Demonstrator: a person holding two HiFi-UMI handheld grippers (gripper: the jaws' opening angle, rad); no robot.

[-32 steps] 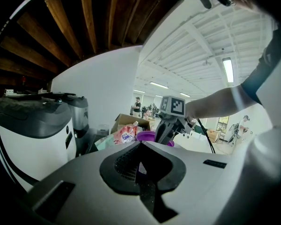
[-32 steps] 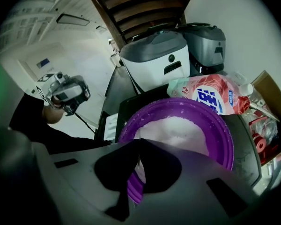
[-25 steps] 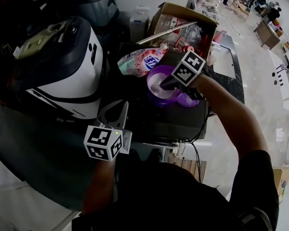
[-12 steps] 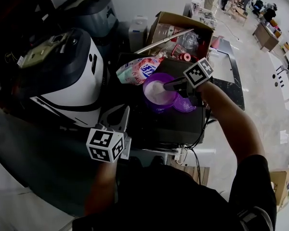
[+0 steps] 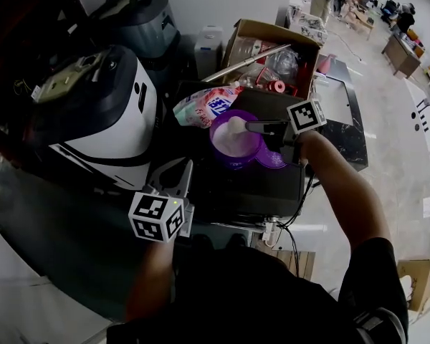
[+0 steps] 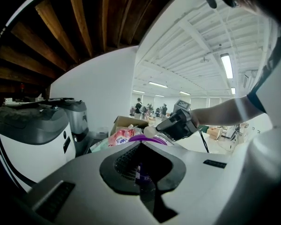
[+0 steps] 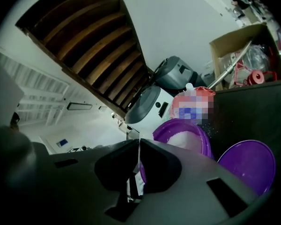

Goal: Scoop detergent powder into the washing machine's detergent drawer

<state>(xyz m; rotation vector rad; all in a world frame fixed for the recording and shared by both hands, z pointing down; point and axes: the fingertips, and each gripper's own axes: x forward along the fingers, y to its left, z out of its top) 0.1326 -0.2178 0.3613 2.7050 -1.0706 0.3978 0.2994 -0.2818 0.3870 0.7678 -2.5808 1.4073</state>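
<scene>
Since a second ago, when it was dipped low in the purple tub [image 5: 218, 149], the right hand-held gripper [image 5: 254, 127] has come up and pulled slightly right. Its jaws are clamped on the handle of the scoop [image 5: 234, 125]. The scoop now sits above the tub's far rim with a white heap of powder on it. So the scoop looks loaded, and carrying it to the drawer is the next step.

The tub is still on the dark table [image 5: 251, 185], with its lid [image 5: 276, 158] just right of it and the detergent bag [image 5: 204, 106] at its far left.

The left hand-held gripper [image 6: 140, 144] has barely moved. It sits near and left of the tub, jaws together on nothing.

The white machine [image 5: 107, 120] at left is probably the washer. I can't make out a drawer in any view. Spill risk looks real, since the powder is heaped.
</scene>
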